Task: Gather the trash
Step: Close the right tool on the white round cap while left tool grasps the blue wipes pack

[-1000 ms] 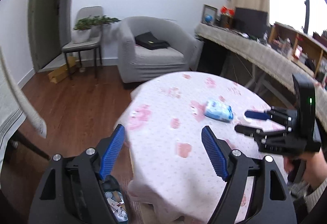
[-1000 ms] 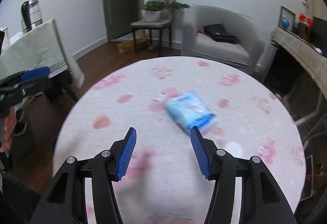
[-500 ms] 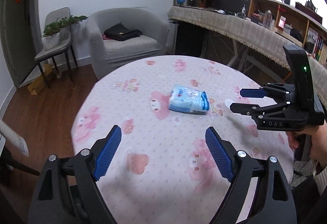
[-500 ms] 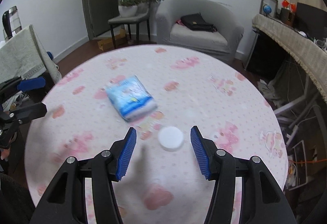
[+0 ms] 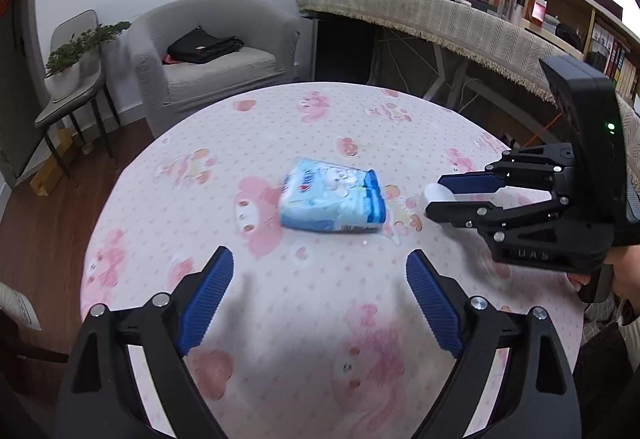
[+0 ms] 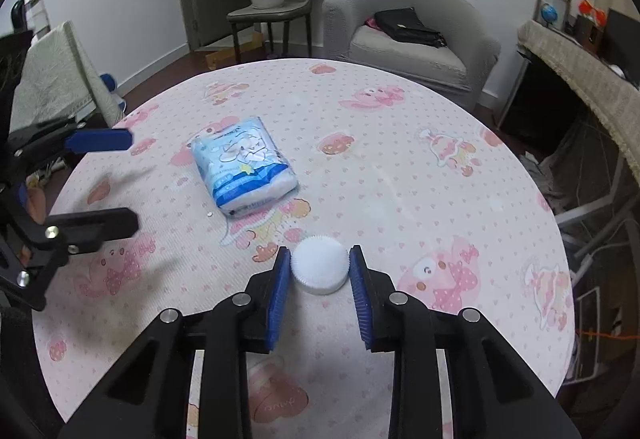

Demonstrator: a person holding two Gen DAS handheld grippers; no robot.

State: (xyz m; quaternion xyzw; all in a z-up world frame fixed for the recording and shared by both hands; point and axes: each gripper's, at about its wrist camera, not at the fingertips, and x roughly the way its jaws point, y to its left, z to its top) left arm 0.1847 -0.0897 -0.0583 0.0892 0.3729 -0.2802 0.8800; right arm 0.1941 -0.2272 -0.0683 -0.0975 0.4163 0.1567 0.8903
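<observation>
On the round worktop (image 5: 280, 319) with its pink cartoon-print cloth, left wrist view: the left tongs (image 5: 316, 299) stand wide apart with nothing between the pads; they have just been opening further. Compared with a second ago, the view has swung from the worktop's edge and the floor to well over the cloth. The blue-and-white tissue pack (image 5: 332, 199) now lies ahead of the tongs, near the middle of the view, flat on the cloth. To its right the right tongs (image 5: 440, 195) reach in, with a white cap (image 5: 436, 193) showing between their tips; a second ago those tips were empty. Part of a hand (image 5: 624, 275) shows behind the right tool's body. Beyond the worktop: grey armchair (image 5: 216, 51) with a black bag (image 5: 204, 45) on the seat, a chair with a potted plant (image 5: 80, 51), a long cloth-covered desk (image 5: 440, 19).

Right wrist view: the right tongs (image 6: 319, 271) have just been closing; both blue pads now sit against the ribbed sides of the white cap (image 6: 319, 270), which rests on the cloth. Half a second ago the cap lay loose between wide pads. The tissue pack (image 6: 244, 165) lies beyond and to the left, apart from the cap. The left tongs (image 6: 100, 179) enter from the left edge, spread open, near the pack but not touching it. Nothing stands between either tool and the pack. A small white speck (image 6: 209, 214) lies on the cloth by the pack's near corner.
</observation>
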